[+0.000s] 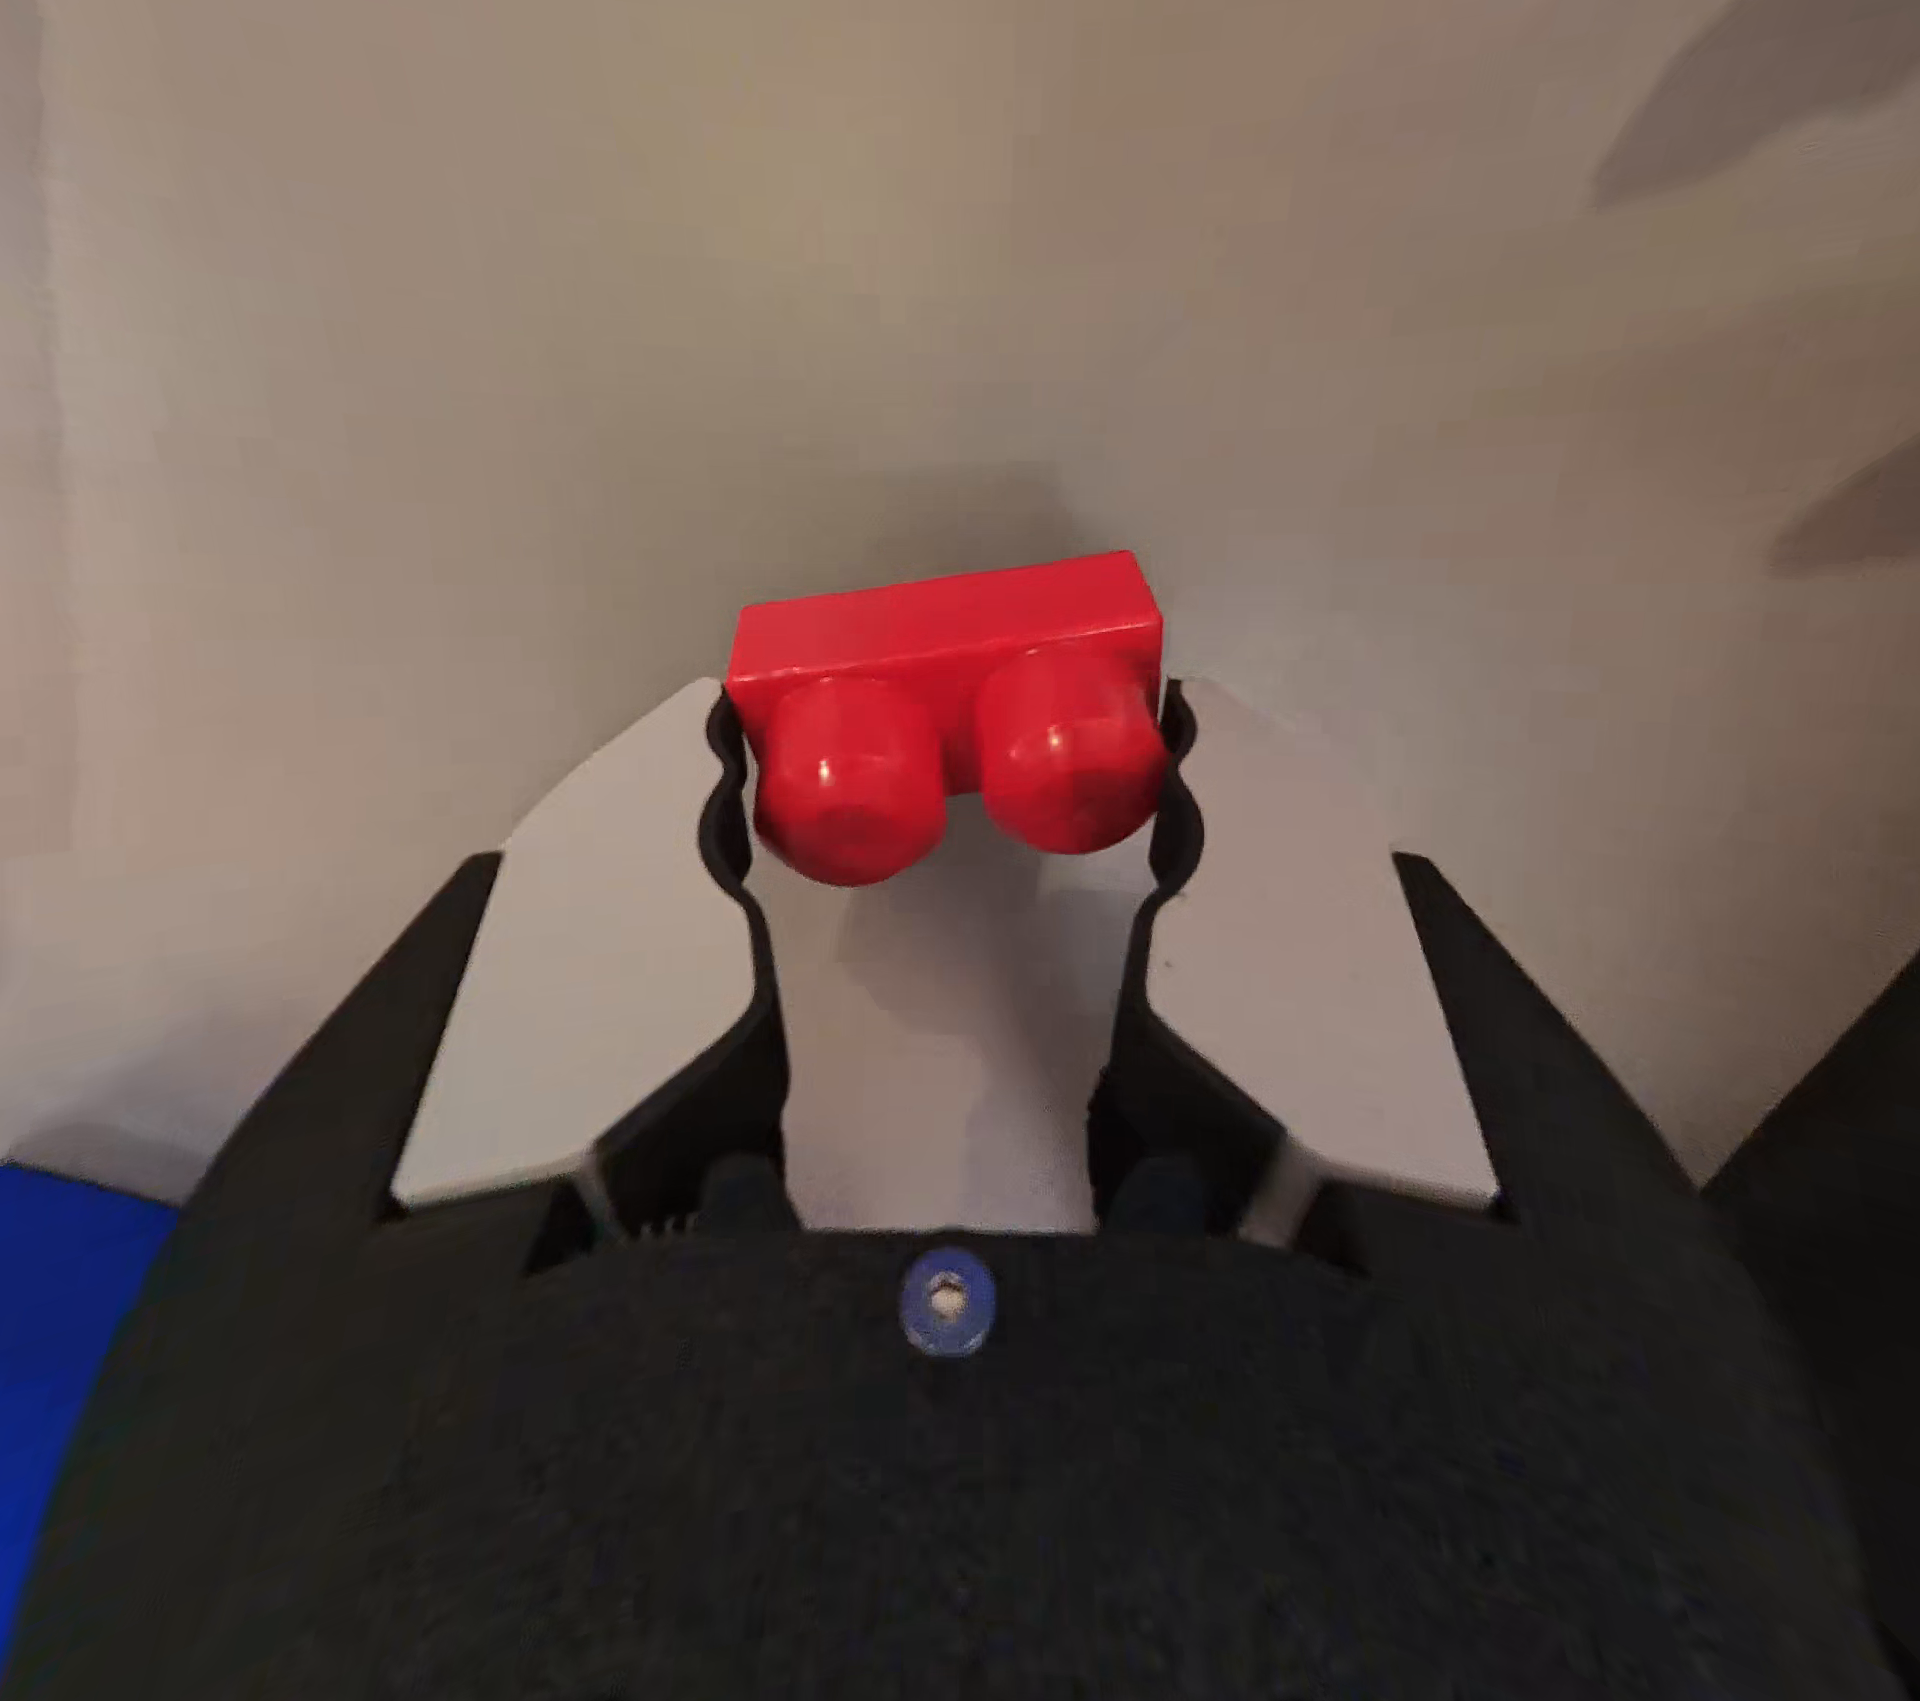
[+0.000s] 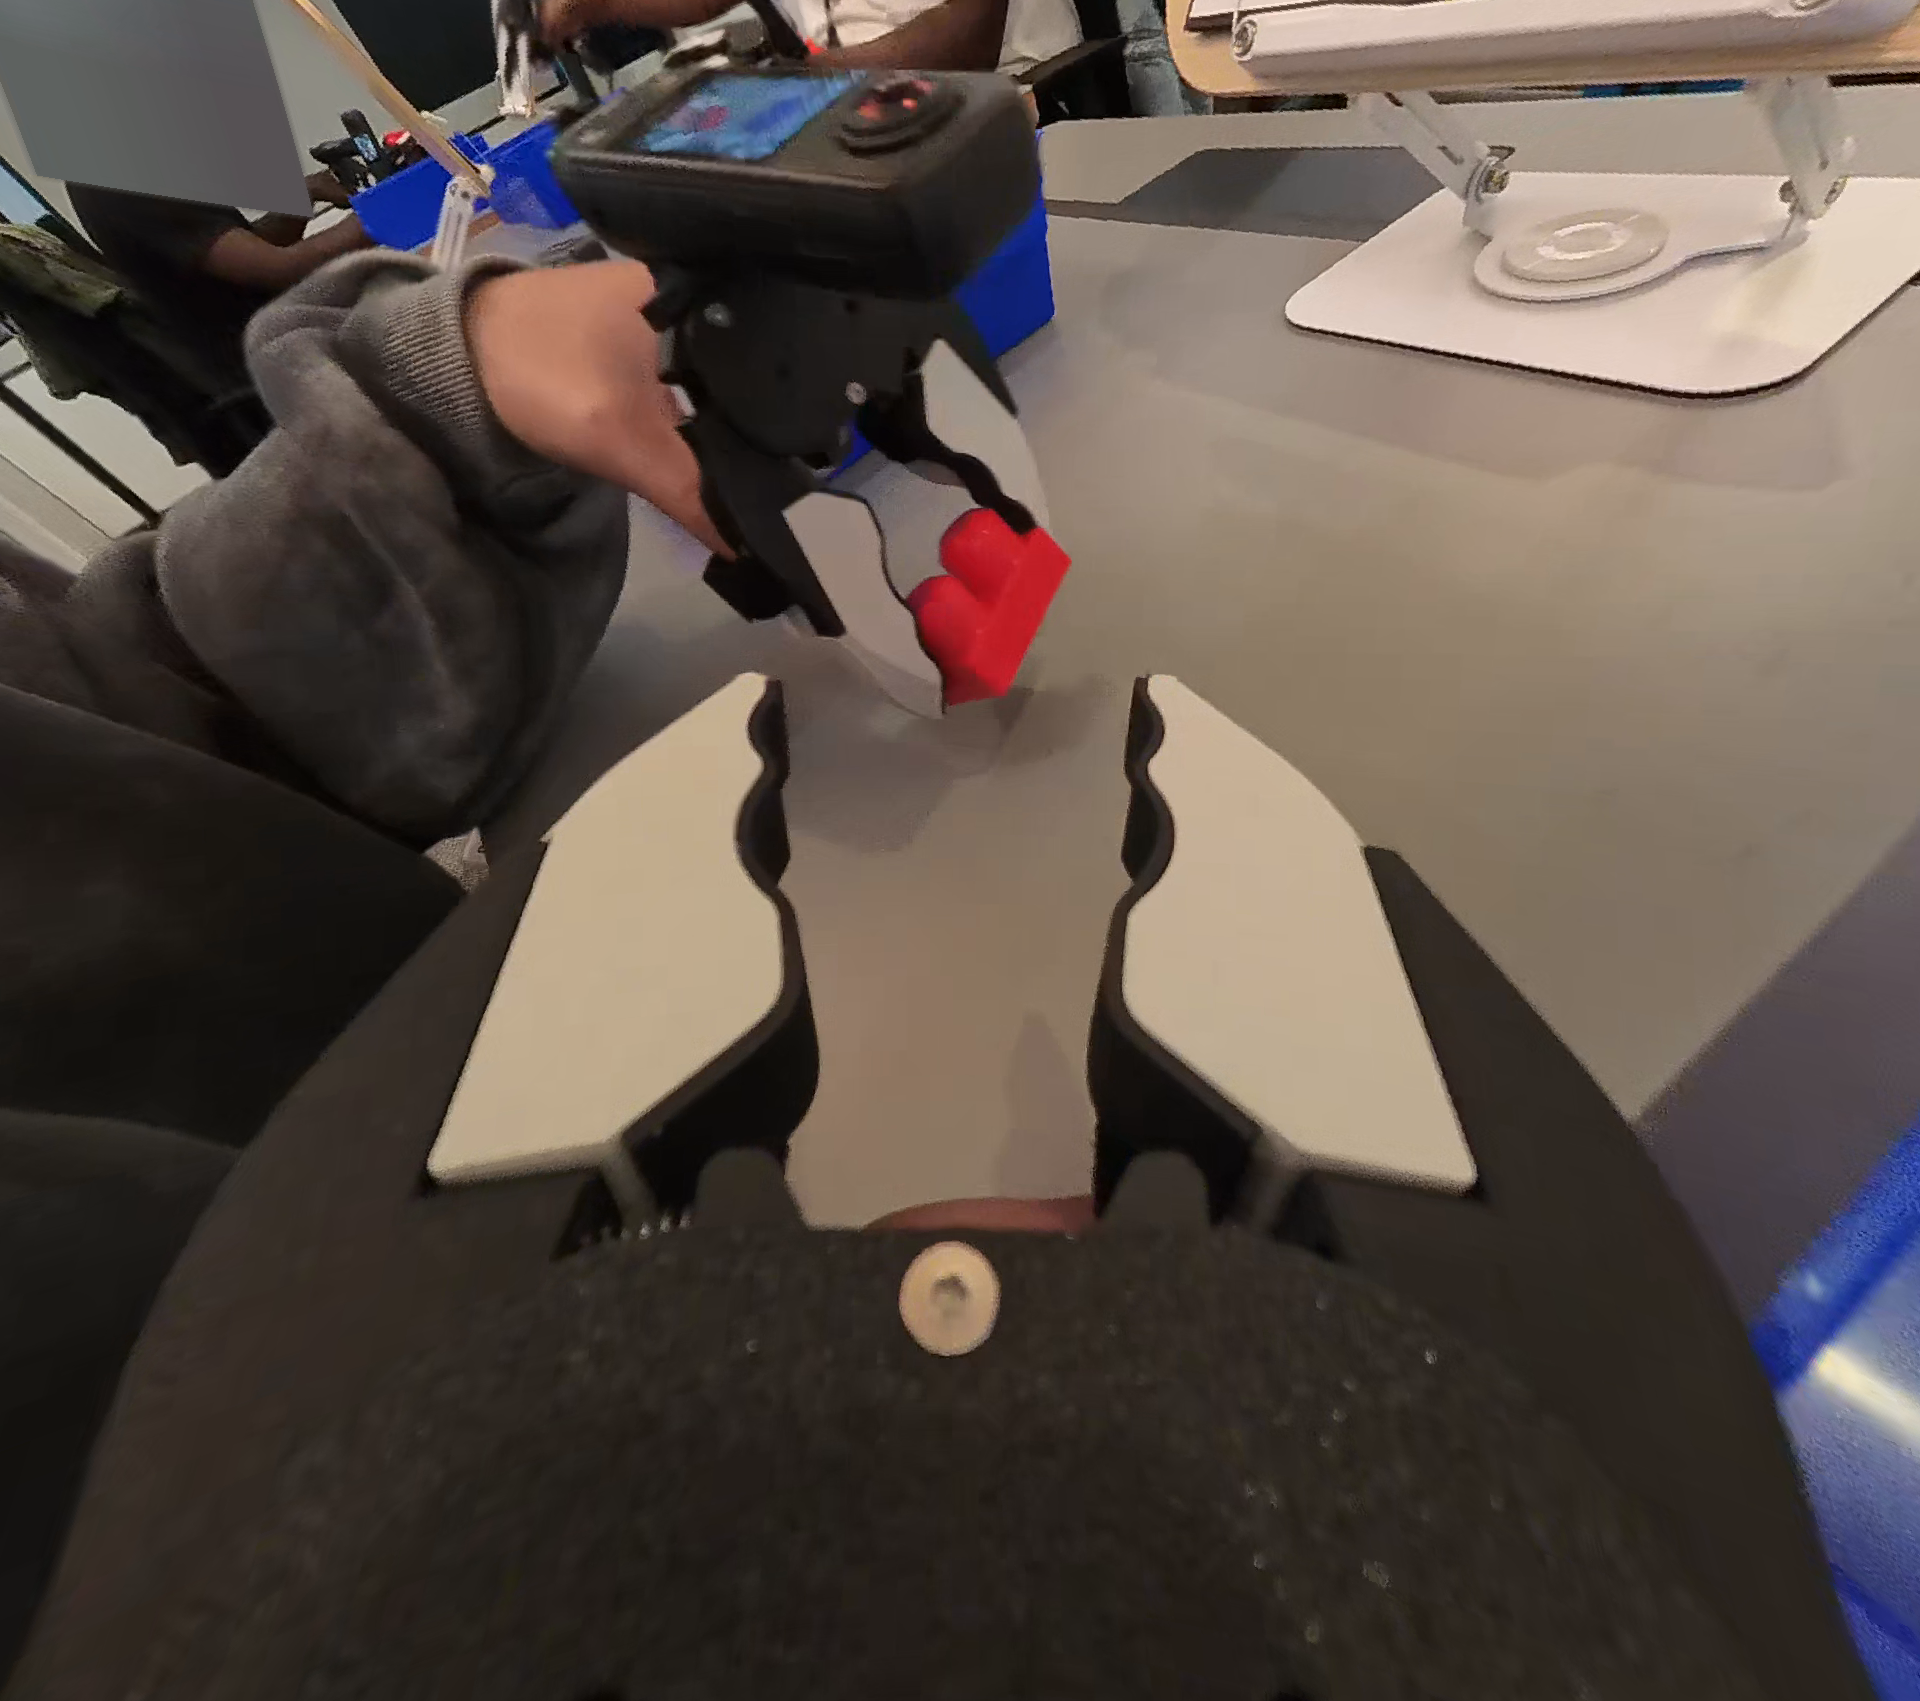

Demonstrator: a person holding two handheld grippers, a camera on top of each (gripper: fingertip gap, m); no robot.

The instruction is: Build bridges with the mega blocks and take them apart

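- Left tool [image 1: 951,768] is clamping the red two-stud block [image 1: 940,716] by its two short ends, one black pad [image 1: 727,778] bearing on each end.
- In the left wrist view the block's long axis is running from 9 o'clock to 3 o'clock across the tool's tips, and both studs are pointing back toward the camera at 6 o'clock.
- In the right wrist view the left tool [image 2: 966,581] is angling down toward the grey worktop [image 2: 1455,612], with the block [image 2: 992,602] sitting at its tips; its lowest corner is lying very near the surface, and contact cannot be confirmed.
- Right tool [image 2: 956,778] is standing open and empty, its fingers spread with bare worktop showing between them.
- From the right tool the block is lying at 12 o'clock, just beyond the fingertips and slightly toward 11 o'clock; the right tool is therefore the nearer free tool.
- Judgement: the studs are facing sideways rather than up, so the block is needing rotation before it can seat flat.
- No other loose block is showing on the worktop in either view.
- Blue bin [image 2: 1008,280] is sitting behind the left tool at 12 o'clock; a white stand [image 2: 1558,301] carrying an instruction sheet is standing at 2 o'clock.
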